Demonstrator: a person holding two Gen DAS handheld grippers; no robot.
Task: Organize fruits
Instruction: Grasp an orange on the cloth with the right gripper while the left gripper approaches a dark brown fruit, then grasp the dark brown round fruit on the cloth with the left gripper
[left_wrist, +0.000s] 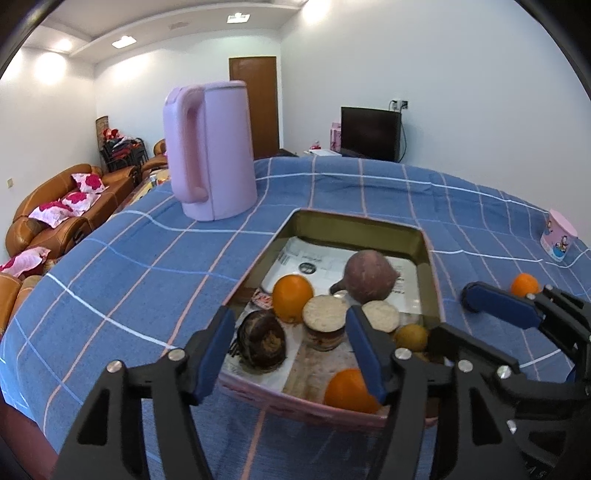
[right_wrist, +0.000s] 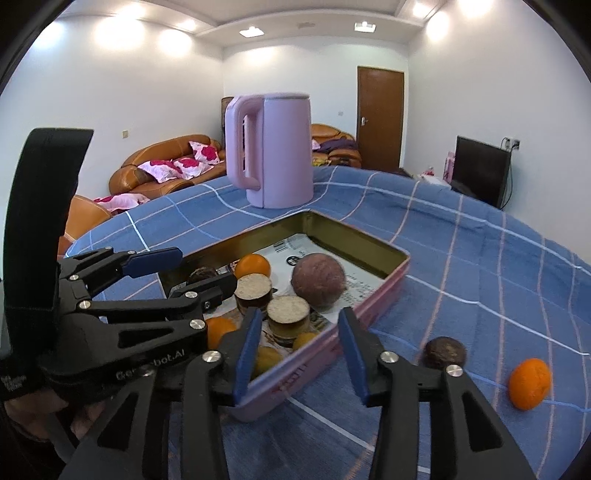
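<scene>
A pink tin tray (left_wrist: 354, 225) (right_wrist: 384, 291) on the blue checked tablecloth holds oranges (left_wrist: 291, 297) (right_wrist: 252, 266), a large purple-brown round fruit (left_wrist: 369, 275) (right_wrist: 318, 282), a dark passion fruit (left_wrist: 260, 339), two cut brown cylinders (left_wrist: 325, 317) (right_wrist: 288, 314) and small yellow fruits (left_wrist: 410, 336). My left gripper (left_wrist: 291, 354) is open and empty over the tray's near end. My right gripper (right_wrist: 297, 354) is open and empty above the tray's near corner. Outside the tray lie a dark passion fruit (right_wrist: 445, 352) and an orange (right_wrist: 529, 384) (left_wrist: 524, 284).
A tall pink kettle (left_wrist: 210, 151) (right_wrist: 273, 151) stands beyond the tray. A small pink cup (left_wrist: 557, 236) sits at the table's right edge. Sofas, a door and a TV are in the room behind.
</scene>
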